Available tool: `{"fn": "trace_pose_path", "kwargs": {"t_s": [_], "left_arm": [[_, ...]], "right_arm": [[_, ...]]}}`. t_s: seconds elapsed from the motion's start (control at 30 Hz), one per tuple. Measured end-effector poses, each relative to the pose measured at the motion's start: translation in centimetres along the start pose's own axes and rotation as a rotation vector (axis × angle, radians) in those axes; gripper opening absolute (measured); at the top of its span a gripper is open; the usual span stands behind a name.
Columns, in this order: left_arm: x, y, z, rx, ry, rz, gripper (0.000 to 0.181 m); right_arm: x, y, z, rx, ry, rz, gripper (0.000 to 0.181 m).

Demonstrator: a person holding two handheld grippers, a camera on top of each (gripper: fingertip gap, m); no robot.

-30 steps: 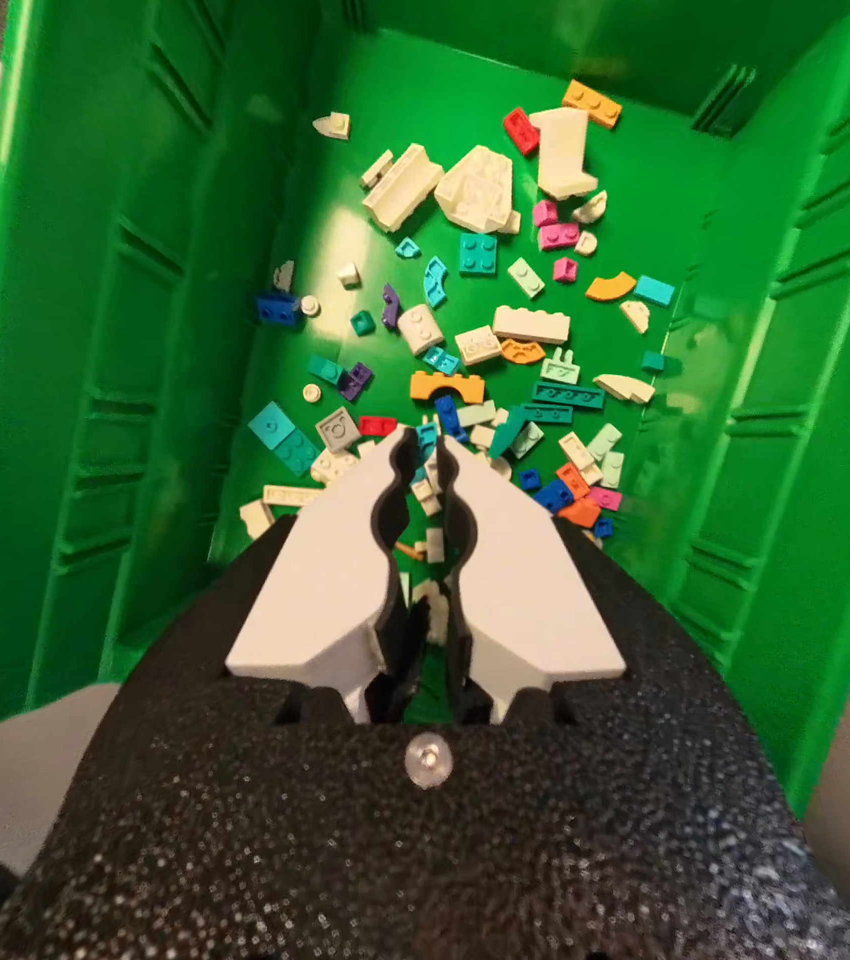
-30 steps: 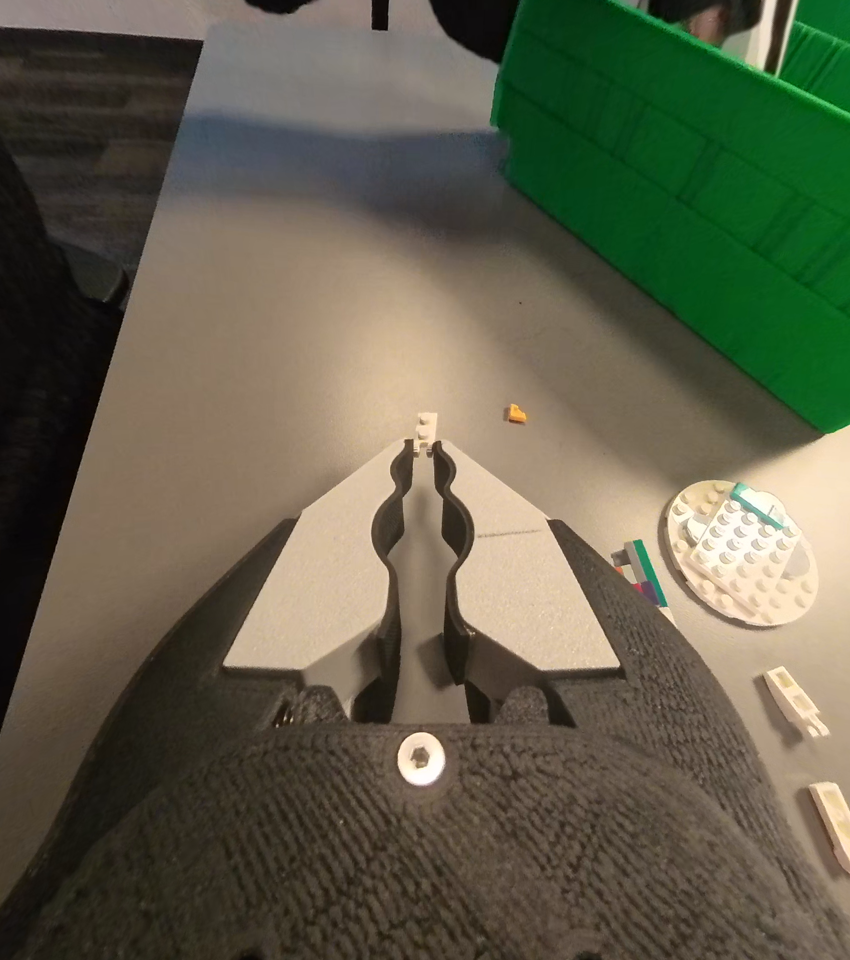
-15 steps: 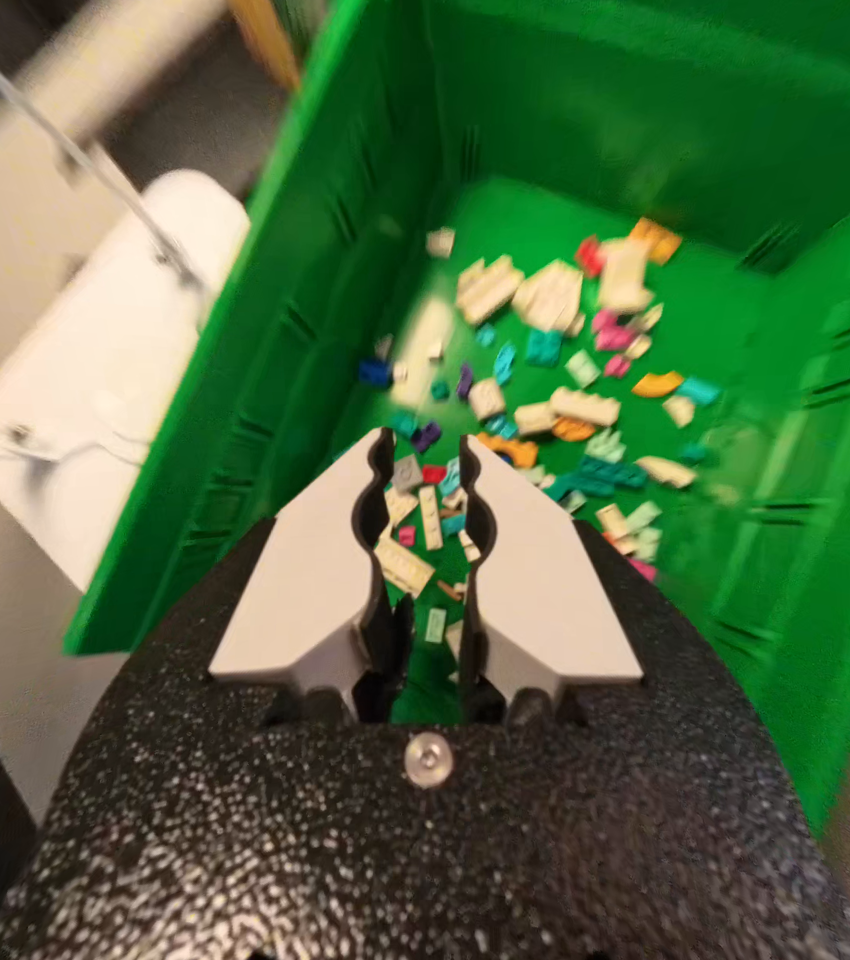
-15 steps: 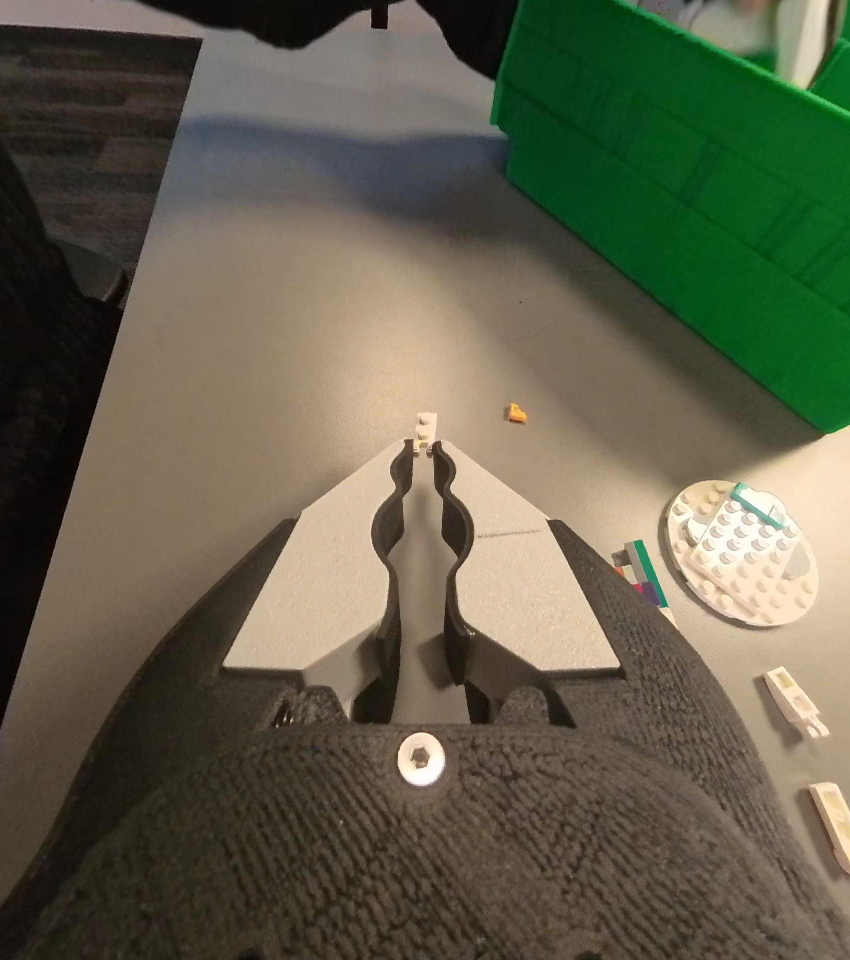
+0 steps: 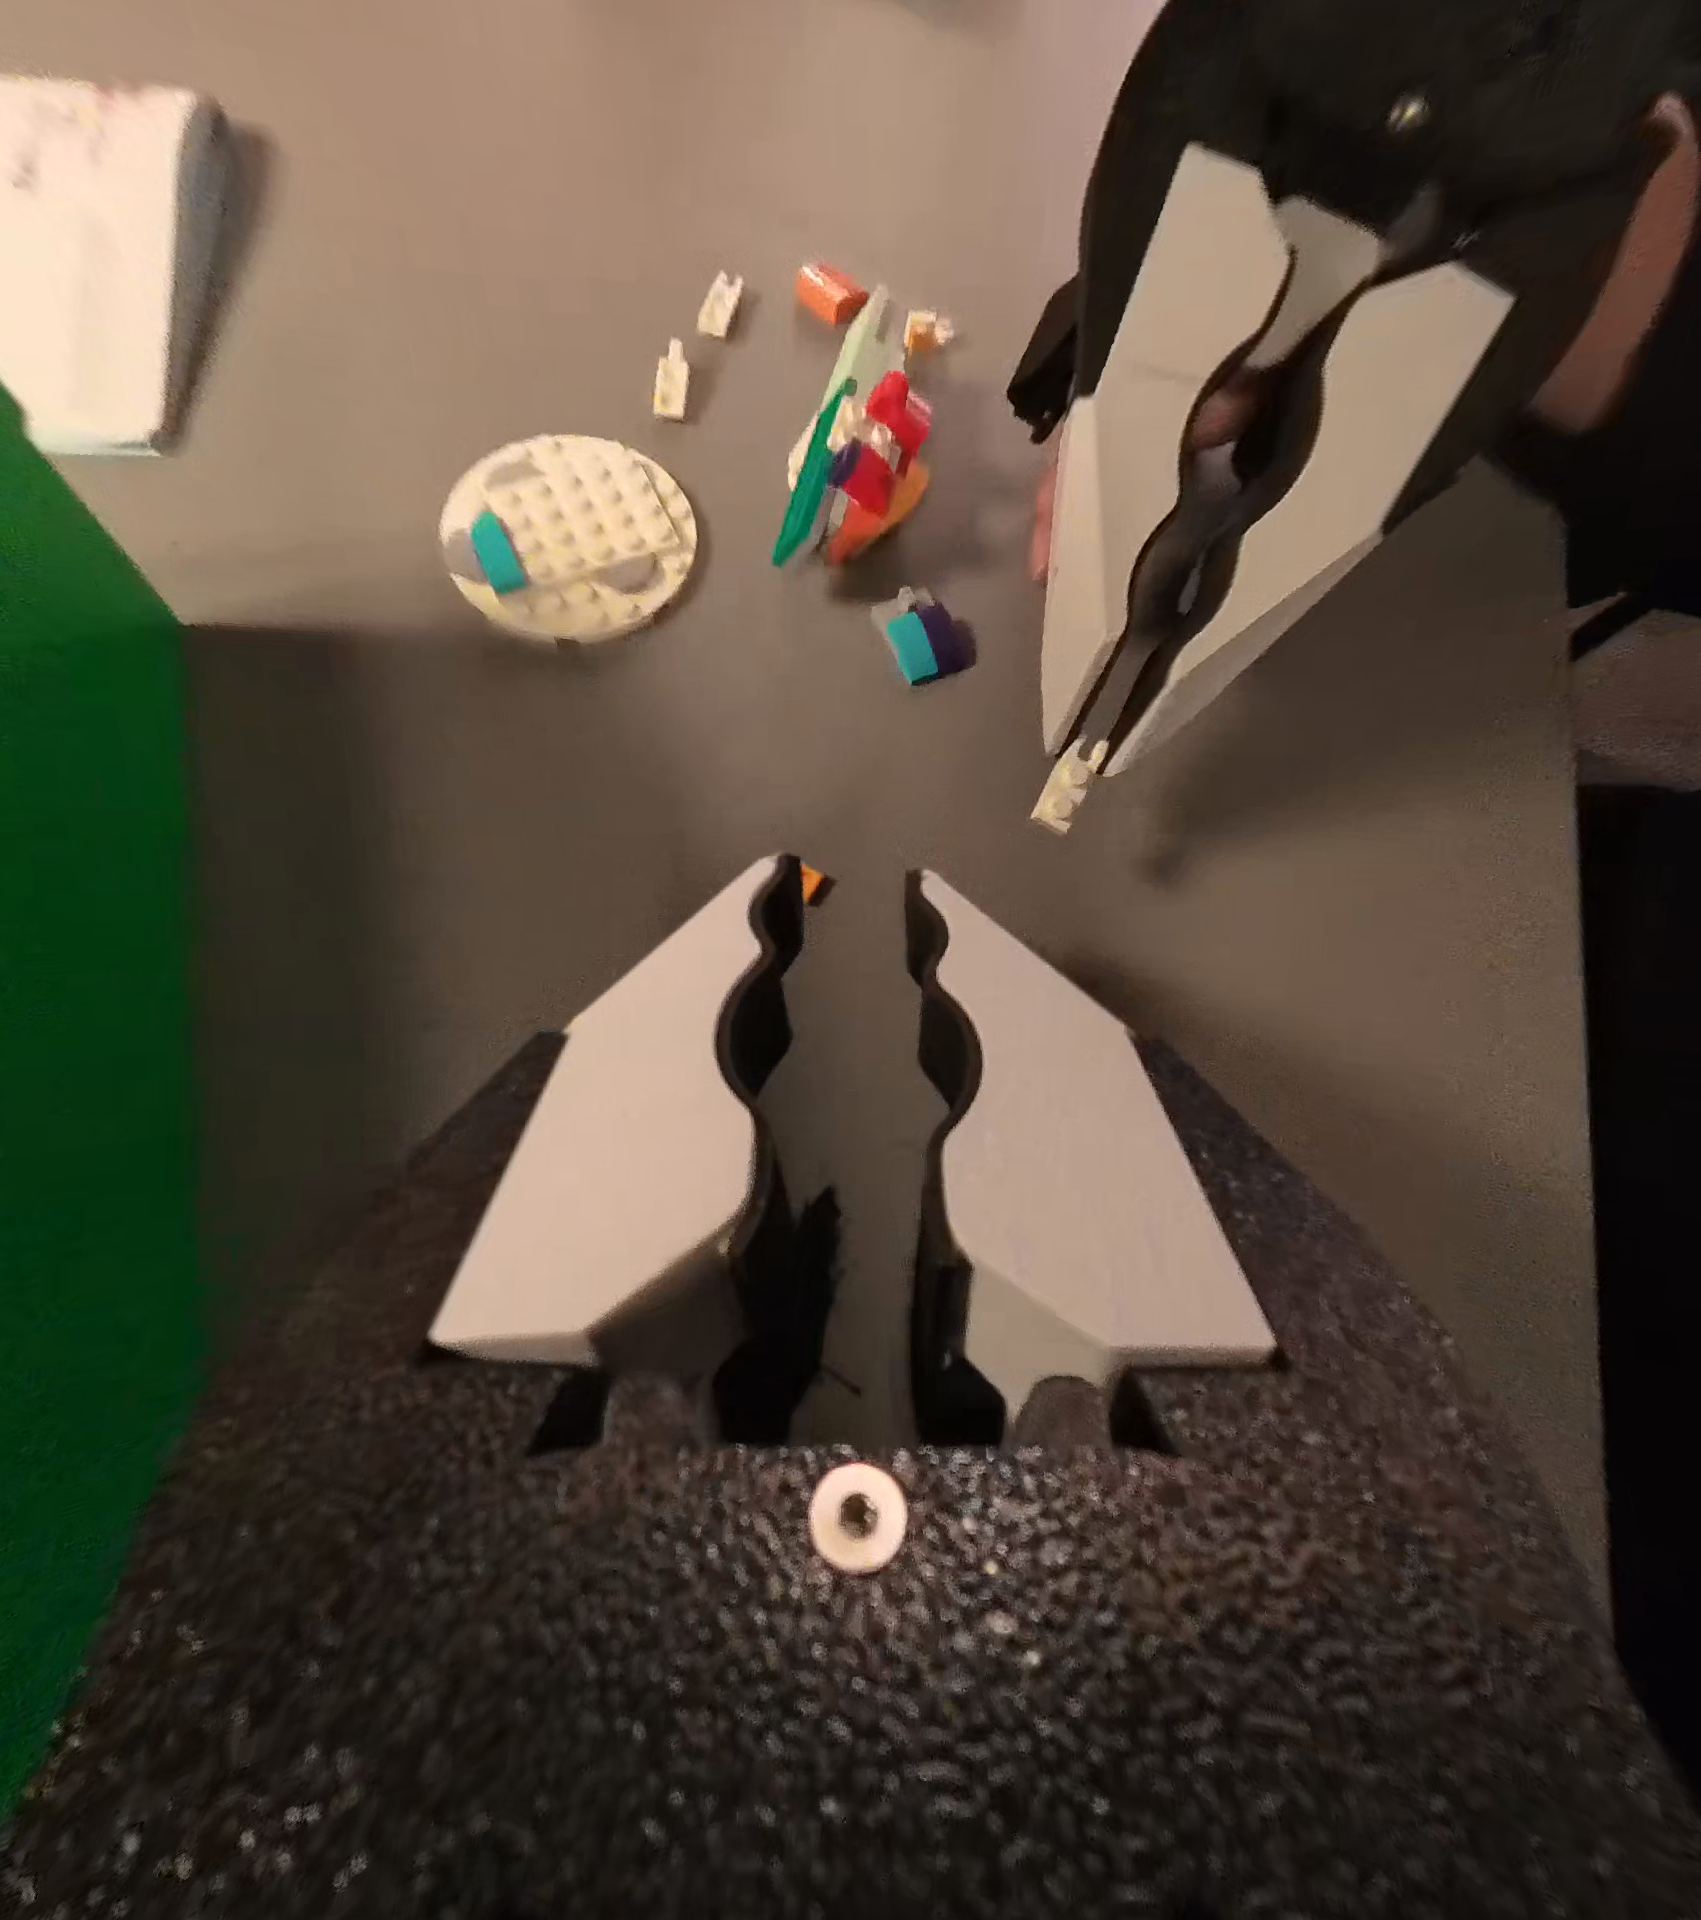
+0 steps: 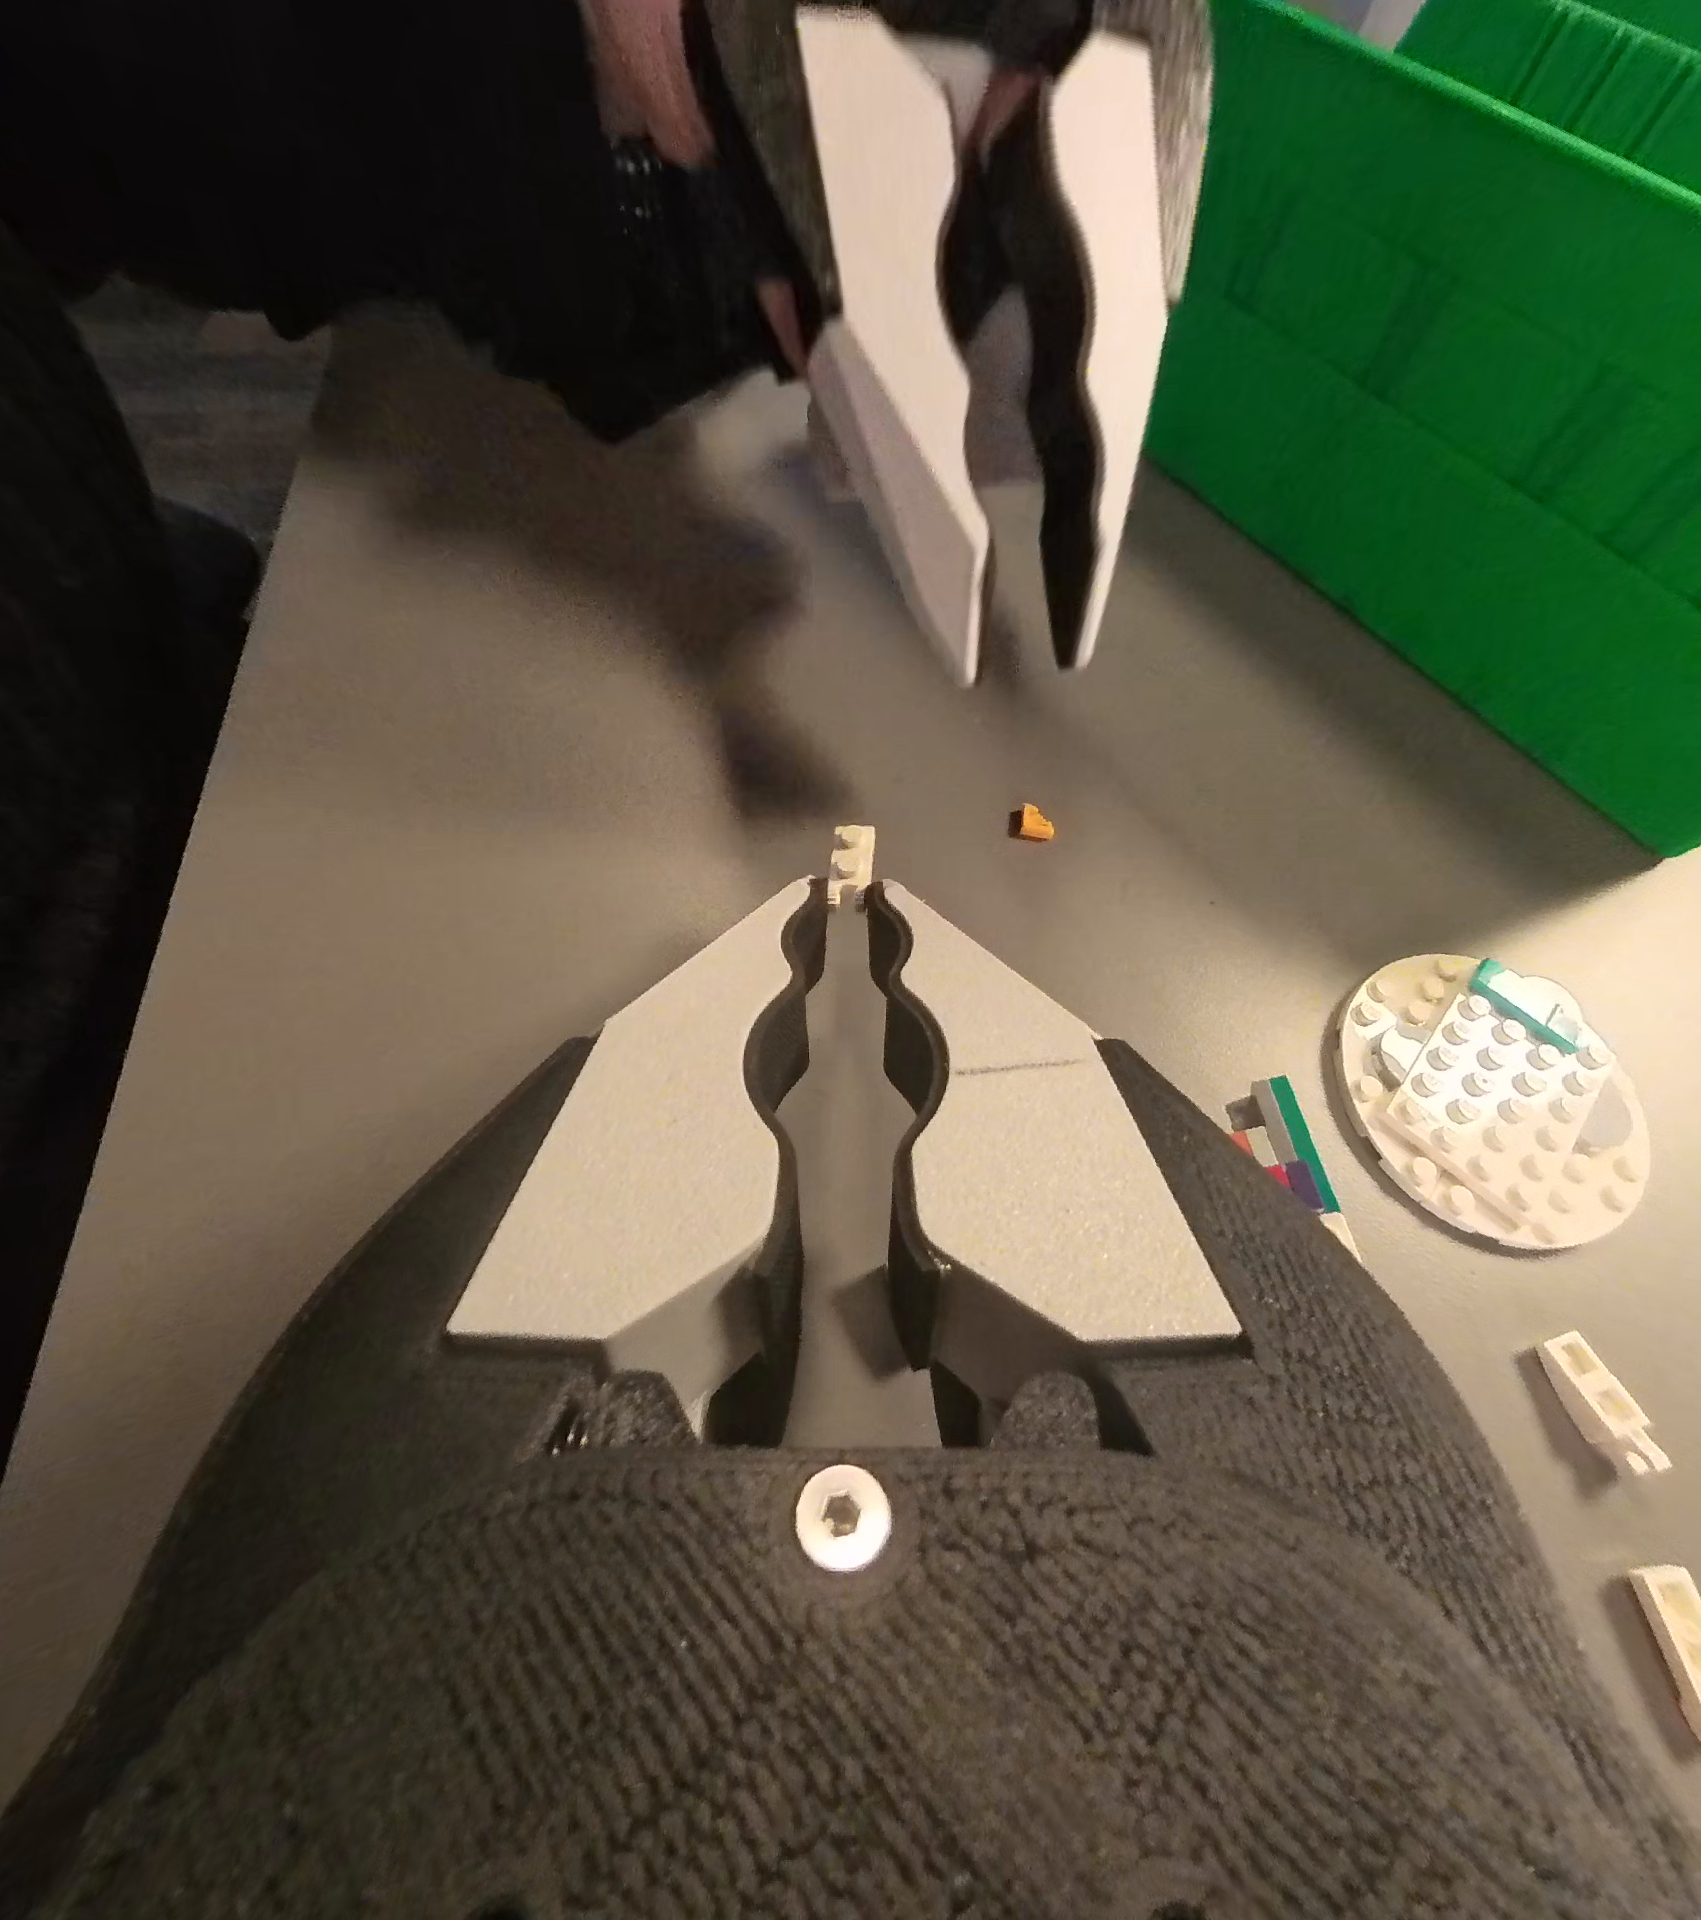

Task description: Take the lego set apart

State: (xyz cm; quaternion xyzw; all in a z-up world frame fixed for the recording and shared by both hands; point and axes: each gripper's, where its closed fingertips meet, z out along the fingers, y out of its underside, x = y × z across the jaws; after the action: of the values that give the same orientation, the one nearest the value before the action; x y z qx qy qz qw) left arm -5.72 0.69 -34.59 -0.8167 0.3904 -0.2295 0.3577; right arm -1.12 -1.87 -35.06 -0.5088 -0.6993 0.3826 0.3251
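Right gripper (image 6: 848, 902) pinching small white lego plate (image 6: 850, 854) above grey tabletop (image 6: 472, 831); left gripper (image 5: 851, 883) spread, empty; green plastic bin (image 6: 1511, 436) front-right.

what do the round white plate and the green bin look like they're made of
Round white plate: hard moulded plastic, smooth with a slight sheen, judging by its rows of studs. Green bin: probably rigid moulded plastic with a duller finish, going by the ribbed panels pressed into its wall.

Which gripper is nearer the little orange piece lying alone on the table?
Left. The left gripper hovers open with the orange piece just by one fingertip. The right gripper, shut on a small white piece, sits slightly farther to the side.
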Motion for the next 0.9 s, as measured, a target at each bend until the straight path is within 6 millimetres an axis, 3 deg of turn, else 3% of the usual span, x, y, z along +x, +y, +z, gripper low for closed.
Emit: {"fn": "trace_pose_path", "kwargs": {"t_s": [0.3,0.57,0.77,0.9], "left_arm": [[-1.2,1.9,2.7,-0.051,0.021,-0.009,0.017],[-0.6,1.7,3.3,-0.028,0.041,0.035,0.005],[-0.1,1.6,3.1,-0.02,0.032,0.116,0.001],[0.1,-1.2,1.0,0.085,0.0,0.155,0.0]], "right_arm": [[-0.3,0.3,0.3,-0.026,-0.004,-0.025,0.006],[-0.4,0.4,0.3,-0.034,-0.01,-0.028,0.006],[-0.4,0.4,0.3,-0.036,-0.012,-0.028,0.006],[-0.4,0.4,0.3,-0.036,-0.014,-0.028,0.006]]}}
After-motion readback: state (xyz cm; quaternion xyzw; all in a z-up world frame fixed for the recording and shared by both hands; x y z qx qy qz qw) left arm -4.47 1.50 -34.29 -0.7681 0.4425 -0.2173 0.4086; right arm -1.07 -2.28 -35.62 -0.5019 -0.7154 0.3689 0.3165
